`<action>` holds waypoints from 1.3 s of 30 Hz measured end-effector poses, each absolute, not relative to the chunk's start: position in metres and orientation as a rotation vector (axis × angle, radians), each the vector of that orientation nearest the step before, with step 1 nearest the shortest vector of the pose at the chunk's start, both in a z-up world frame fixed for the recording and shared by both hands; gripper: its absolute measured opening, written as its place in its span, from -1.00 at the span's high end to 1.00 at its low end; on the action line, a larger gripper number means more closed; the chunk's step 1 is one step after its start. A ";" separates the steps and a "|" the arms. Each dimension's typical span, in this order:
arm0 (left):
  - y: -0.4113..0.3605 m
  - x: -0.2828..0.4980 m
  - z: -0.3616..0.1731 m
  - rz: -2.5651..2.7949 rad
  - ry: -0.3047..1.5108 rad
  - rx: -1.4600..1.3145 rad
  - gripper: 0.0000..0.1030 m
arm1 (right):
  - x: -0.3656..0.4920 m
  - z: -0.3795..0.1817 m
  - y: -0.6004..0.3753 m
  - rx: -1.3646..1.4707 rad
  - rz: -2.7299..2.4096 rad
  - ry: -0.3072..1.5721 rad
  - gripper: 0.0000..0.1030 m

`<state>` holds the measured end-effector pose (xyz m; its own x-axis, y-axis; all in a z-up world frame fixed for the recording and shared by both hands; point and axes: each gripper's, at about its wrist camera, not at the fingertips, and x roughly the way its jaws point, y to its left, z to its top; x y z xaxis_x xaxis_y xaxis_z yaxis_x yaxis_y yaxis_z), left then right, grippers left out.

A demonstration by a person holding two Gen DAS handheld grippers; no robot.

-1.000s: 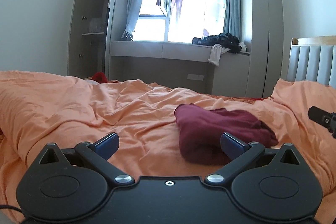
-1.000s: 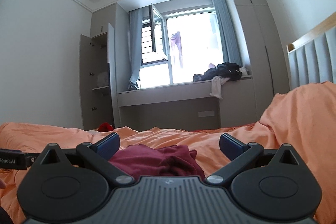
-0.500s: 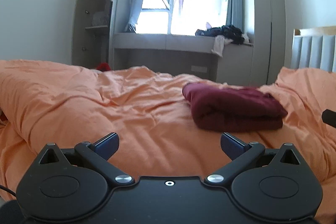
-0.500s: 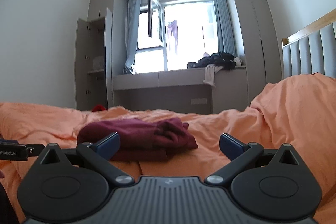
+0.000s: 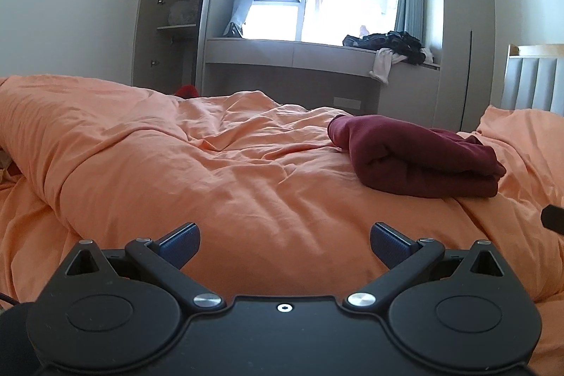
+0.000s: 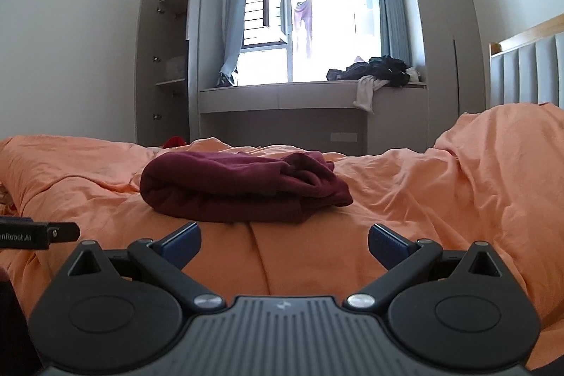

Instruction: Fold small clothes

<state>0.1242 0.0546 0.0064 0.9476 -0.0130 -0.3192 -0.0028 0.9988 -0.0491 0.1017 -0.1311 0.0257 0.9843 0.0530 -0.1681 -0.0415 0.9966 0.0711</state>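
Observation:
A dark red garment [image 5: 412, 157] lies folded in a thick bundle on the orange duvet [image 5: 176, 164], ahead and to the right in the left wrist view. In the right wrist view the garment [image 6: 239, 189] lies ahead and slightly left. My left gripper [image 5: 284, 244] is open and empty, held back from the garment above the duvet. My right gripper [image 6: 284, 242] is open and empty, a short way in front of the bundle. The left gripper's tip [image 6: 53, 231] shows at the left edge of the right wrist view.
The rumpled duvet rises in a ridge at the left [image 5: 70, 115] and a mound at the right [image 6: 500, 147]. A padded headboard [image 6: 528, 73] stands at the right. A window bench [image 5: 317, 55] with a pile of dark clothes [image 5: 391, 43] and an open wardrobe [image 5: 169, 16] lie beyond the bed.
Both grippers have drawn back from the folded garment, which now lies free on the duvet, farther ahead in both views. Both stay open.

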 end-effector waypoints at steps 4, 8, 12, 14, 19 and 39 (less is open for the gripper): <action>0.055 0.124 0.006 -0.004 0.323 -0.047 -0.99 | 0.102 0.026 -0.133 0.076 0.050 0.171 -1.00; 0.055 0.124 0.006 -0.006 0.324 -0.043 -0.99 | 0.101 0.026 -0.137 0.088 0.044 0.172 -1.00; 0.054 0.124 0.005 -0.005 0.323 -0.042 -0.99 | 0.102 0.026 -0.138 0.099 0.039 0.177 -1.00; 0.054 0.124 0.005 -0.006 0.324 -0.041 -0.99 | 0.103 0.026 -0.138 0.102 0.038 0.183 -1.00; 0.054 0.124 0.005 -0.006 0.324 -0.035 -0.99 | 0.105 0.025 -0.138 0.103 0.036 0.190 -1.00; 0.054 0.125 0.005 -0.006 0.325 -0.032 -0.99 | 0.105 0.025 -0.138 0.107 0.035 0.192 -1.00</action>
<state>0.1246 0.0541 0.0049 0.9475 -0.0115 -0.3195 0.0011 0.9995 -0.0324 0.1053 -0.1380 0.0246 0.9809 0.0449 -0.1890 -0.0244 0.9937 0.1094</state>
